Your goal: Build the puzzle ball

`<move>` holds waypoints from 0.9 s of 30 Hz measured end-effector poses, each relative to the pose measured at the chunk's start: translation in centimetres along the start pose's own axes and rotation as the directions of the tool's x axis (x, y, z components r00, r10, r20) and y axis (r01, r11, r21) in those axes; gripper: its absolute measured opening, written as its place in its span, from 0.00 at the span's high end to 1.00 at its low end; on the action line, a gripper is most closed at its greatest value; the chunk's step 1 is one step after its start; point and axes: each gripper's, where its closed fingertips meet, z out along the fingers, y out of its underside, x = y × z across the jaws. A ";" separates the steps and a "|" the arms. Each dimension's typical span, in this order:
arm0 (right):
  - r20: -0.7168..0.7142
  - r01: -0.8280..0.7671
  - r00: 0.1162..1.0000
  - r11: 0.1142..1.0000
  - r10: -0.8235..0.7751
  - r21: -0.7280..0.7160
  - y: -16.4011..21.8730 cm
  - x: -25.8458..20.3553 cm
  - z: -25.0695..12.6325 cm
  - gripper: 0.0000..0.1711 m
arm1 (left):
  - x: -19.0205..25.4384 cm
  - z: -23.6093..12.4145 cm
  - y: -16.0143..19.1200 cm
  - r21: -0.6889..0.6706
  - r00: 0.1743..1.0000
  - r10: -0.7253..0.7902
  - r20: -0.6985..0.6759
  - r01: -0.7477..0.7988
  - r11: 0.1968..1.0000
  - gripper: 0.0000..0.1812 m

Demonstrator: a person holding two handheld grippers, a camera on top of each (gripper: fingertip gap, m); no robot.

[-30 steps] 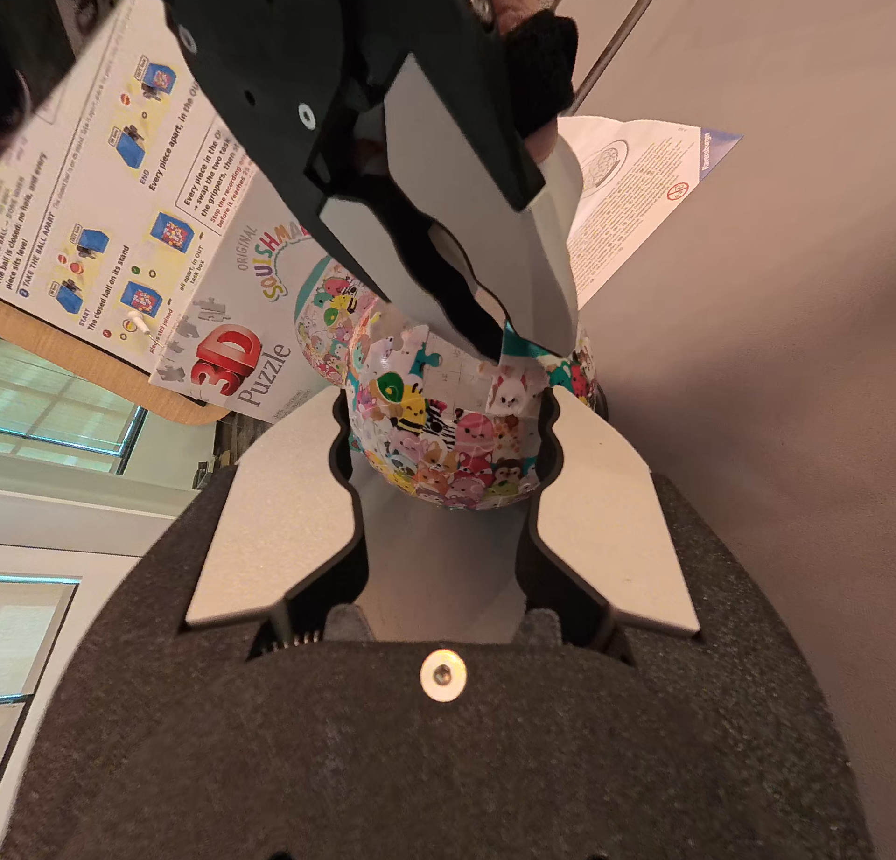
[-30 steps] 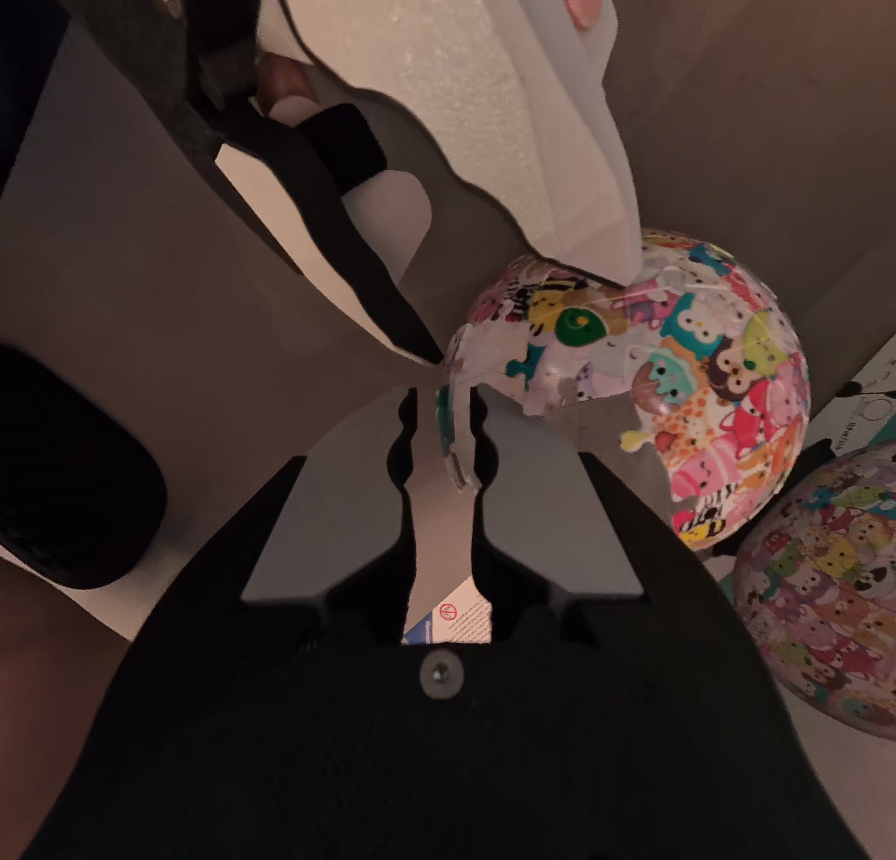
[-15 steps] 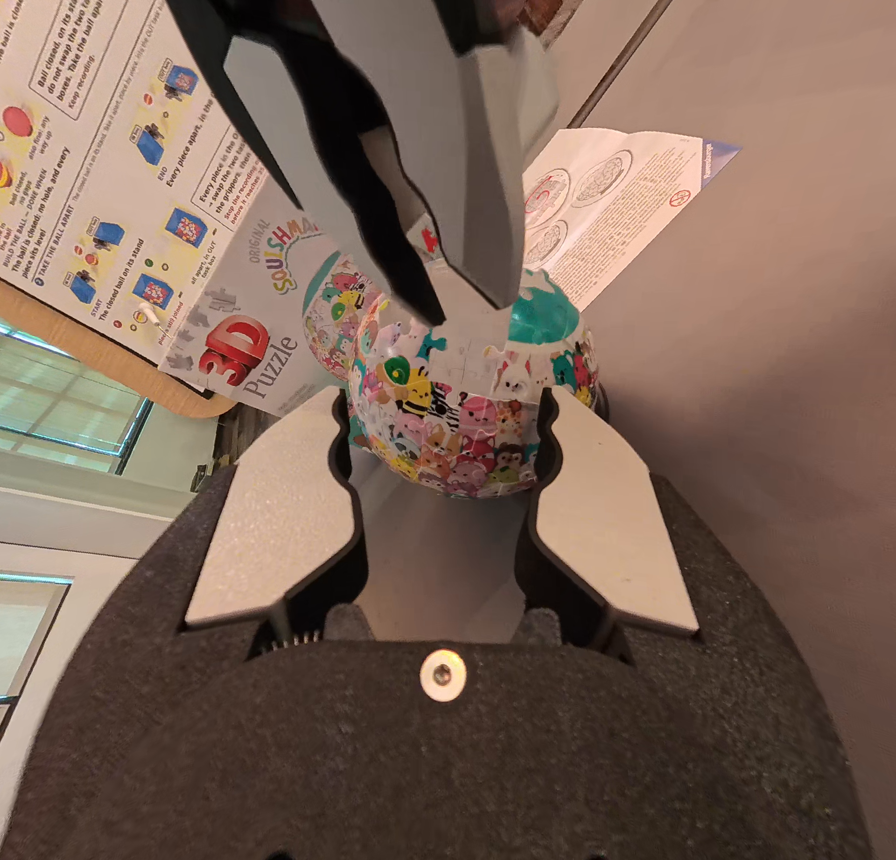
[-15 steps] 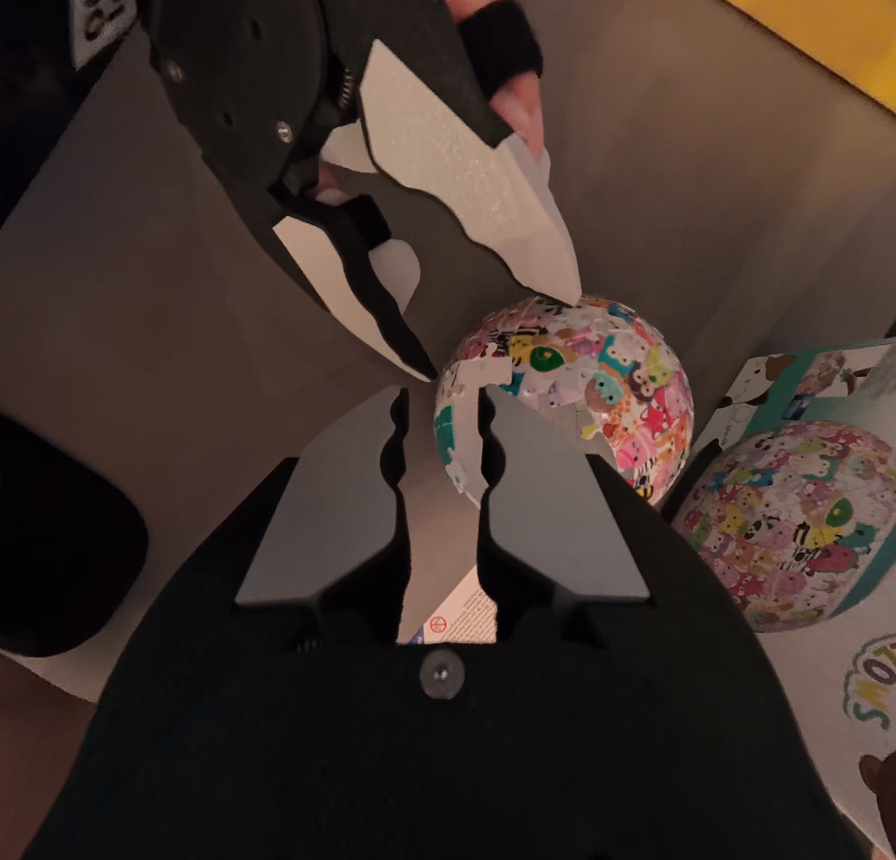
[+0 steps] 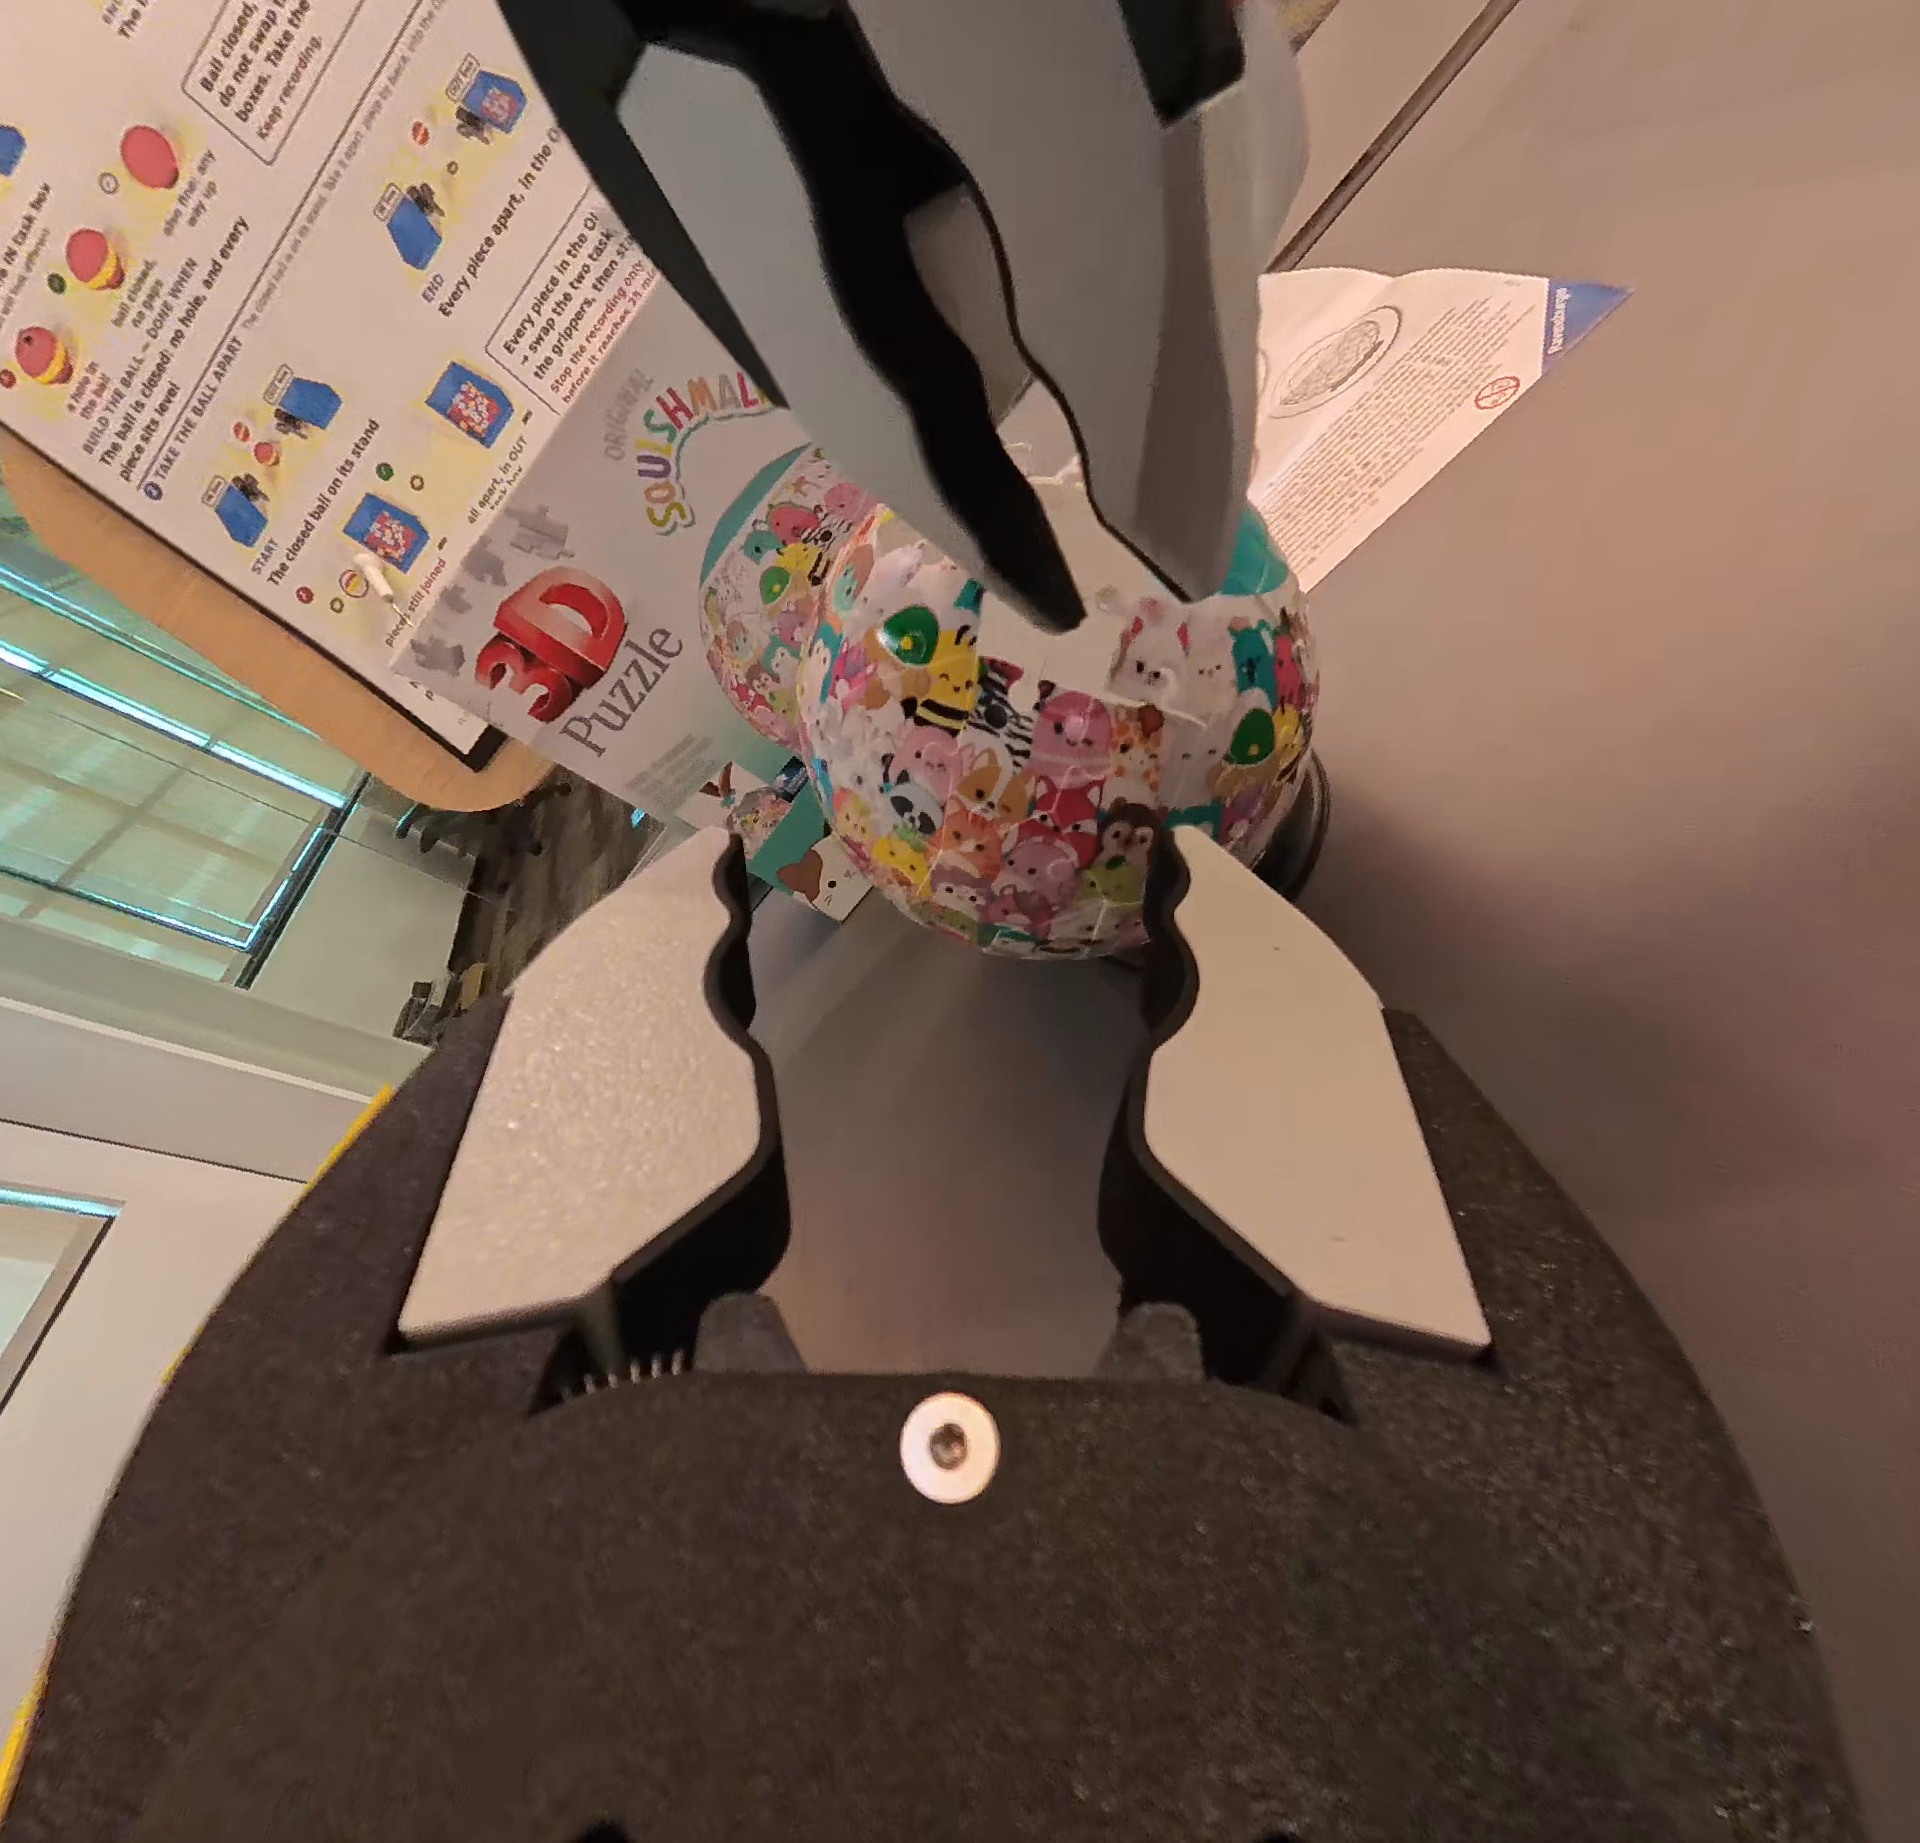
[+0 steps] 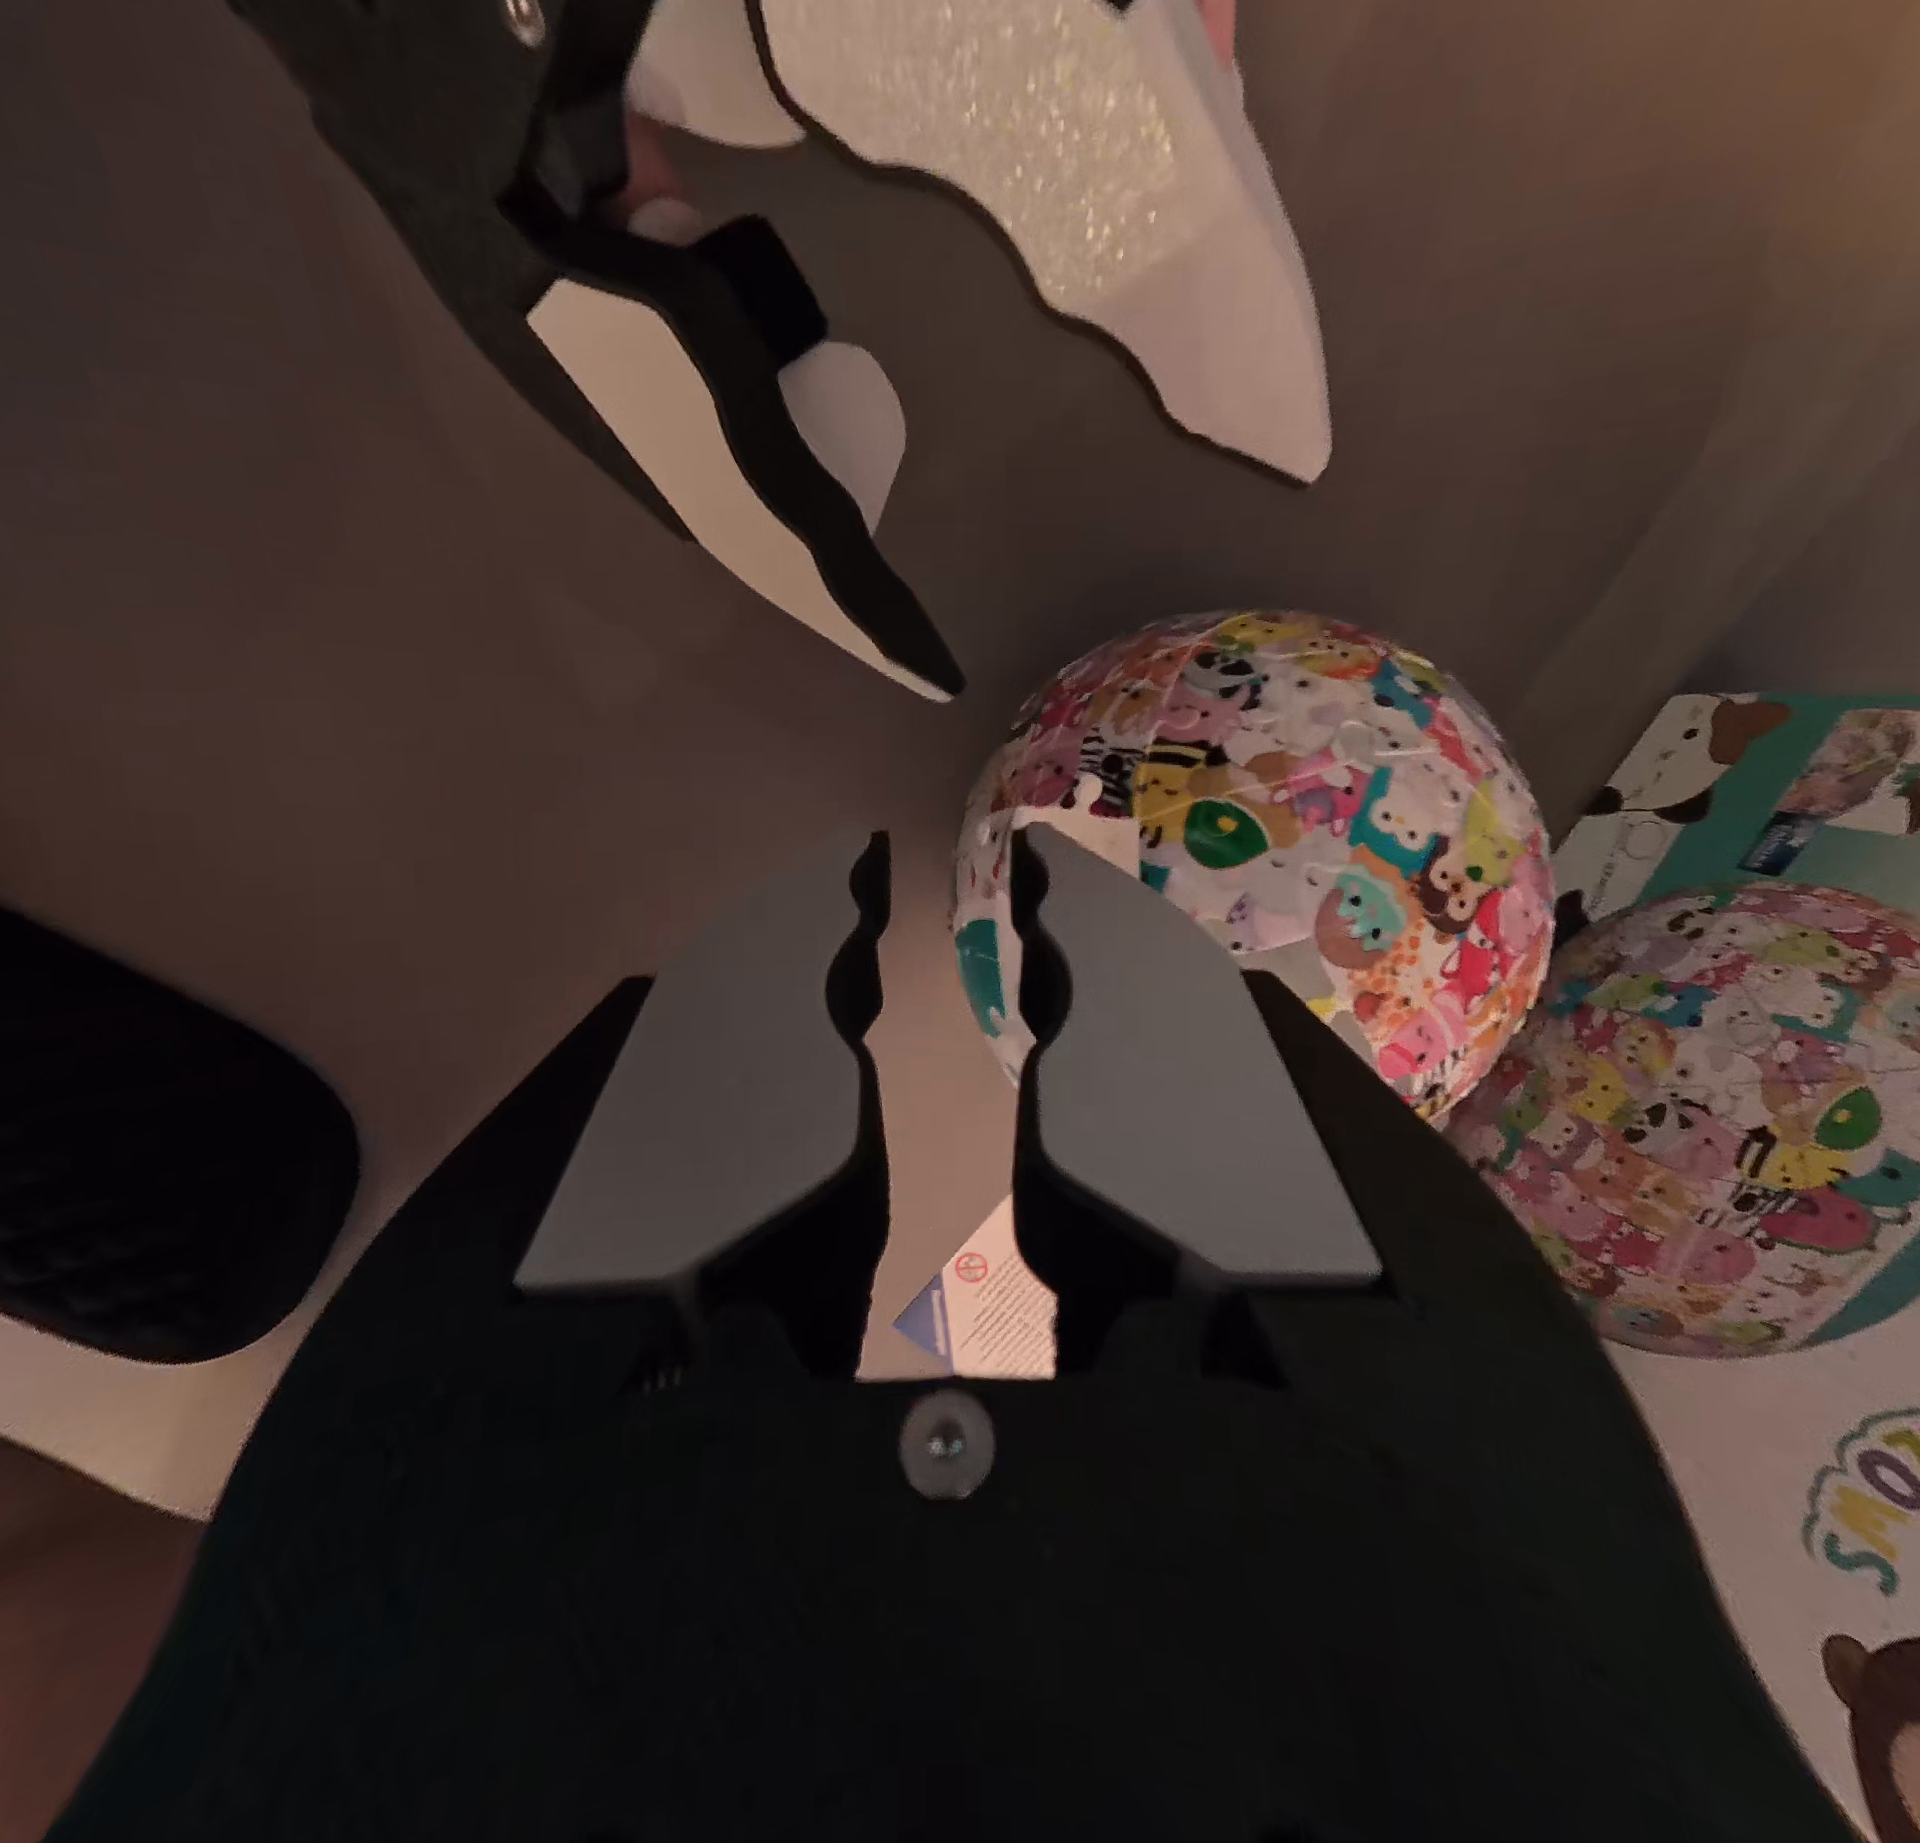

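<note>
The colourful puzzle ball (image 5: 1039,785) stands on the grey table, on a dark stand (image 5: 1317,806). It also shows in the right wrist view (image 6: 1330,858). My left gripper (image 5: 945,848) is open and empty, with its tips just short of the ball's near side. In the right wrist view it (image 6: 1132,583) hangs a little apart from the ball. My right gripper (image 6: 951,839) is shut on a curved white-and-teal puzzle piece (image 6: 982,962) at the ball's edge. In the left wrist view it (image 5: 1127,600) points down onto the top of the ball.
The puzzle box (image 5: 623,598) with a printed ball lies behind the ball, and it also shows in the right wrist view (image 6: 1714,1118). An instruction sheet (image 5: 260,235) lies beyond it. A folded leaflet (image 5: 1403,391) lies on the table. A black rounded object (image 6: 156,1149) sits at the left. Tip to tip, the grippers are about 5 centimeters apart.
My left gripper has drawn back, so the ball is no longer between its fingers. My right gripper kept the piece, pulled away, then came slightly nearer.
</note>
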 end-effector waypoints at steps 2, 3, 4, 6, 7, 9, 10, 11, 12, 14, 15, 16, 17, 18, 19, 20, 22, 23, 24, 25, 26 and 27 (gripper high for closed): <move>-0.007 -0.017 1.000 0.999 0.017 -0.039 0.2 0.3 0.3 0.87 | -0.2 -0.5 0.0 0.009 1.000 -0.004 0.003 0.004 1.000 0.60; -0.011 -0.024 1.000 0.998 0.023 -0.055 0.2 0.4 0.4 0.87 | -0.2 -0.7 0.0 0.013 1.000 -0.005 0.005 0.004 1.000 0.60; 0.007 -0.034 0.999 0.997 0.034 -0.072 0.2 0.3 0.5 0.87 | -0.3 -1.0 0.0 0.017 1.000 -0.005 0.007 0.005 1.000 0.60; -0.003 -0.042 0.999 0.994 0.042 -0.099 0.2 0.5 0.8 0.88 | -0.4 -1.5 0.1 0.024 1.000 -0.005 0.010 0.004 1.000 0.61; -0.009 -0.050 0.999 0.991 0.049 -0.126 0.3 0.6 1.0 0.88 | -0.4 -1.8 0.2 0.025 1.000 -0.004 0.009 0.003 1.000 0.61; -0.029 -0.045 0.999 0.987 0.041 -0.154 0.5 0.9 1.3 0.91 | -0.3 -2.2 0.5 0.026 1.000 -0.004 0.005 0.004 1.000 0.61; -0.024 -0.051 0.999 0.985 0.047 -0.167 0.5 0.8 1.4 0.91 | -0.2 -2.4 0.6 0.028 1.000 -0.006 0.003 0.006 1.000 0.61; -0.022 -0.057 0.998 0.981 0.054 -0.184 0.6 0.7 1.5 0.91 | -0.2 -2.6 0.6 0.030 1.000 -0.007 0.000 0.007 1.000 0.61; -0.026 -0.059 0.998 0.978 0.055 -0.198 0.7 0.7 1.5 0.91 | -0.1 -2.8 0.7 0.031 1.000 -0.005 -0.002 0.005 1.000 0.61; -0.040 -0.057 0.998 0.977 0.050 -0.207 0.7 0.8 1.6 0.92 | -0.1 -3.0 1.0 0.027 1.000 0.002 -0.003 -0.002 1.000 0.61; -0.048 -0.057 0.998 0.977 0.048 -0.208 0.7 0.9 1.5 0.92 | -0.1 -3.1 1.1 0.025 1.000 0.003 -0.005 -0.003 1.000 0.61; -0.061 -0.054 0.997 0.978 0.043 -0.200 0.6 1.0 1.4 0.92 | 0.0 -3.1 1.2 0.024 1.000 0.002 -0.009 -0.001 1.000 0.62; -0.071 -0.051 0.997 0.981 0.039 -0.187 0.5 1.0 1.4 0.91 | 0.1 -3.1 1.4 0.023 1.000 -0.001 -0.015 0.001 1.000 0.62; -0.085 -0.050 0.996 0.983 0.035 -0.177 0.4 1.0 1.2 0.91 | 0.1 -3.1 1.5 0.023 1.000 -0.007 -0.023 0.008 1.000 0.62; -0.110 -0.050 0.993 0.986 0.032 -0.162 0.3 1.1 1.0 0.90 | 0.2 -3.0 1.7 0.021 0.999 -0.018 -0.034 0.018 1.000 0.62; -0.127 -0.044 0.991 0.990 0.026 -0.137 0.1 1.1 0.7 0.88 | 0.3 -2.8 2.0 0.020 0.998 -0.032 -0.052 0.033 0.999 0.62; -0.201 -0.015 0.980 0.998 0.004 -0.053 -0.6 1.1 -0.1 0.89 | 0.3 -2.5 2.3 0.023 0.994 -0.061 -0.087 0.063 0.998 0.62; -0.255 0.008 0.967 1.000 -0.006 0.003 -1.1 1.0 -0.7 0.89 | 0.1 -2.3 2.4 0.026 0.991 -0.077 -0.112 0.080 0.996 0.62; -0.321 0.035 0.947 0.997 -0.012 0.064 -1.5 1.0 -1.5 0.89 | 0.1 -2.3 2.3 0.032 0.983 -0.092 -0.156 0.098 0.995 0.61; -0.386 0.053 0.923 0.990 0.002 0.132 -1.8 0.9 -2.2 0.89 | 0.0 -2.3 2.1 0.044 0.973 -0.102 -0.206 0.113 0.993 0.62; -0.434 0.066 0.900 0.977 0.030 0.204 -2.0 0.5 -2.7 0.89 | -0.3 -2.4 1.8 0.064 0.961 -0.108 -0.254 0.129 0.990 0.63; -0.479 0.080 0.875 0.956 0.068 0.281 -2.1 0.2 -3.2 0.89 | -0.5 -2.5 1.4 0.088 0.942 -0.114 -0.317 0.149 0.985 0.63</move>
